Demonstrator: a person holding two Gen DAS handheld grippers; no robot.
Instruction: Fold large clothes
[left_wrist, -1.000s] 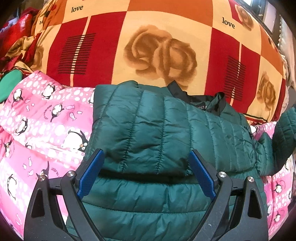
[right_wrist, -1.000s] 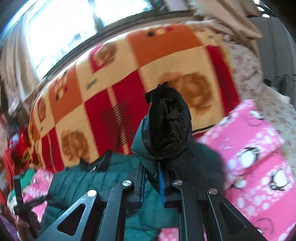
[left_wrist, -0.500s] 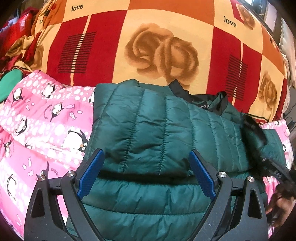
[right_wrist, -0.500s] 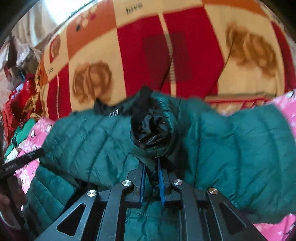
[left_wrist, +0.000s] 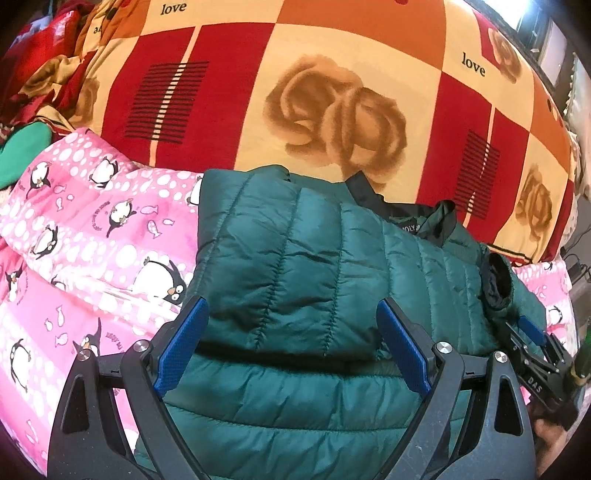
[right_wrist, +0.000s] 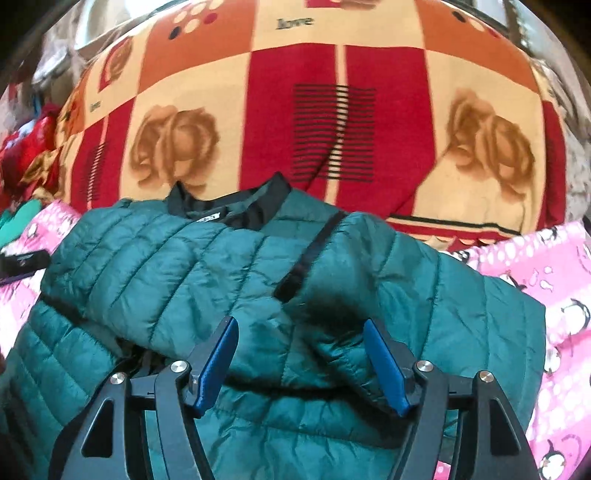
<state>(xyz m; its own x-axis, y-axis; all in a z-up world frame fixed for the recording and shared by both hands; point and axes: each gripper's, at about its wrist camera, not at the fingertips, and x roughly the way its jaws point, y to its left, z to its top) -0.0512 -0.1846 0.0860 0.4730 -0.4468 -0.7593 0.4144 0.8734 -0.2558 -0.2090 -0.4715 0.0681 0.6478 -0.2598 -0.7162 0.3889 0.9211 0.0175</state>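
Right gripper (right_wrist: 299, 363) has let go of the sleeve (right_wrist: 369, 280), now folded across the green jacket (left_wrist: 295, 280); jaws apart. Left gripper (left_wrist: 291, 347) unchanged, spread over jacket. Jacket lies on penguin quilt (left_wrist: 92, 240), rose blanket (left_wrist: 332, 103) behind.

You are holding your left gripper (left_wrist: 291, 343) with its jaws spread wide, the blue pads (left_wrist: 181, 347) angling outward and gripping nothing. Your right gripper (right_wrist: 301, 365) is likewise gaping, its blue pads (right_wrist: 384, 373) well apart and closing on nothing. Seen from the left wrist, your right gripper (left_wrist: 532, 343) is sitting off to the right, low, near the frame's edge.
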